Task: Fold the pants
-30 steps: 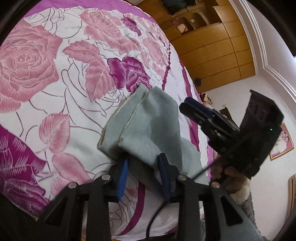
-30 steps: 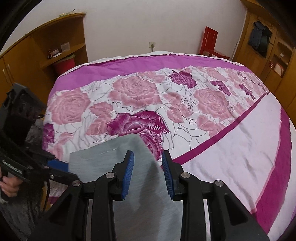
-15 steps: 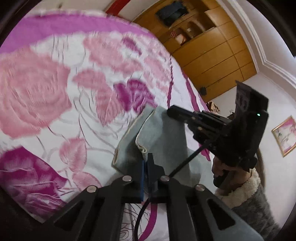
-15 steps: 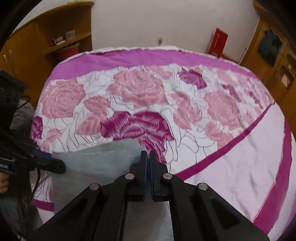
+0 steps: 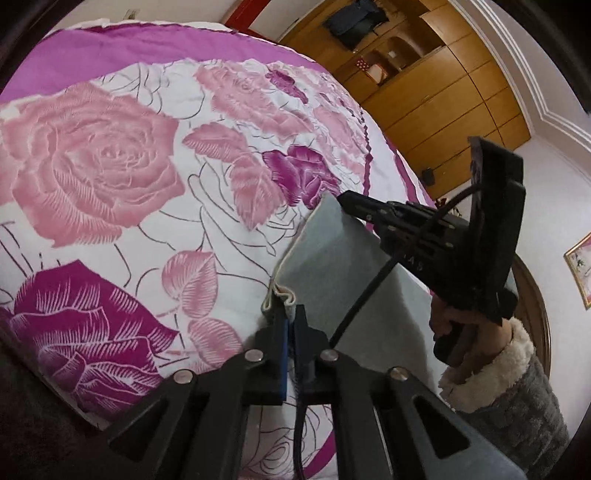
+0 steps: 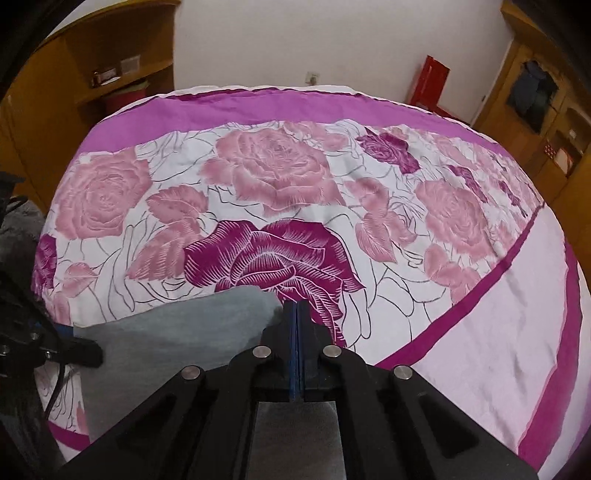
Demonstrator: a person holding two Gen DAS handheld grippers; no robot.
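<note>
This is a bedroom in someone's home. A wide bed (image 6: 480,350) fills most of the room, spread with a white sheet printed in big pink and magenta roses and banded in purple. Built-in wooden wardrobes (image 5: 454,99) with arched niches line one wall, dark clothes (image 5: 354,22) hanging against them. On the other side stands an open wooden shelf unit (image 6: 110,85) holding small household bits. A red chair (image 6: 430,85) sits against the plain white wall beside a wall socket (image 6: 313,78), and a framed picture (image 5: 580,273) hangs on another wall.
</note>
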